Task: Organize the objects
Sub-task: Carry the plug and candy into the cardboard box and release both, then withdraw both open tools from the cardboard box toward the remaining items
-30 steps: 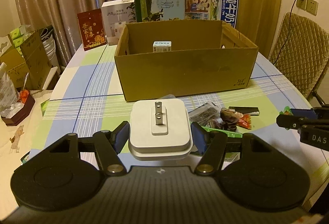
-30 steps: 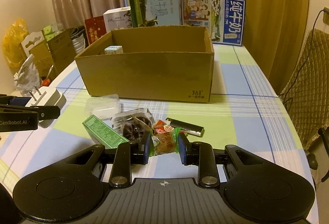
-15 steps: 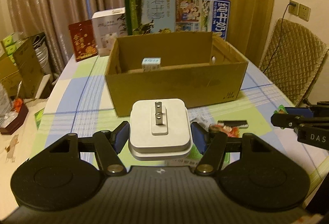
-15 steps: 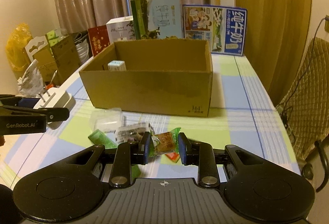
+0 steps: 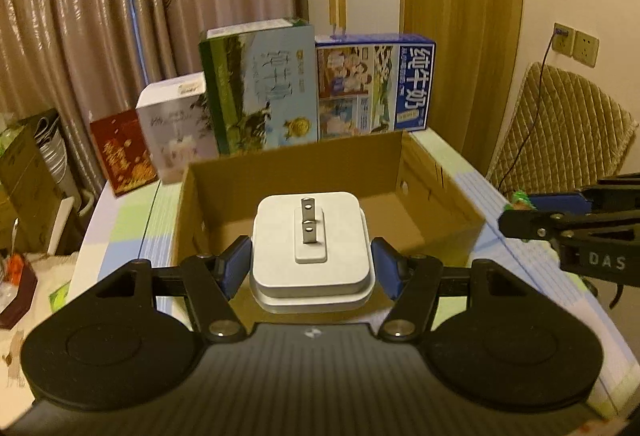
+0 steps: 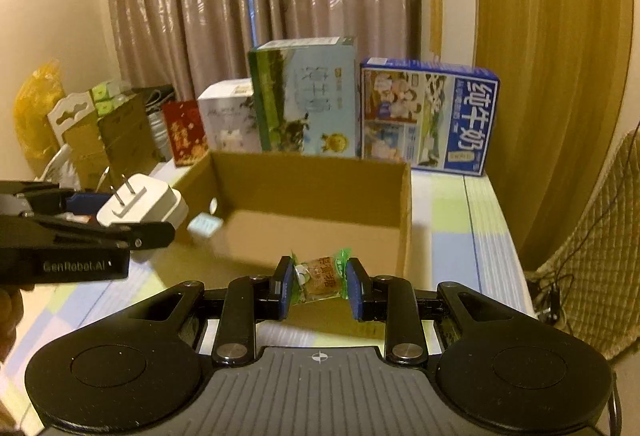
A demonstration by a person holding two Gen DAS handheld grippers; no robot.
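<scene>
White charger (image 5: 310,248) with prongs up is sitting pinched in the left gripper (image 5: 311,268), hanging over the open cardboard box (image 5: 436,192). The right gripper (image 6: 319,286) is squeezing a green-wrapped snack (image 6: 320,276) near the box's front edge.

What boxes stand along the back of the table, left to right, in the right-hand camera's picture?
Dark red box → white box → tall green-and-pale-blue carton → blue milk carton.
</scene>
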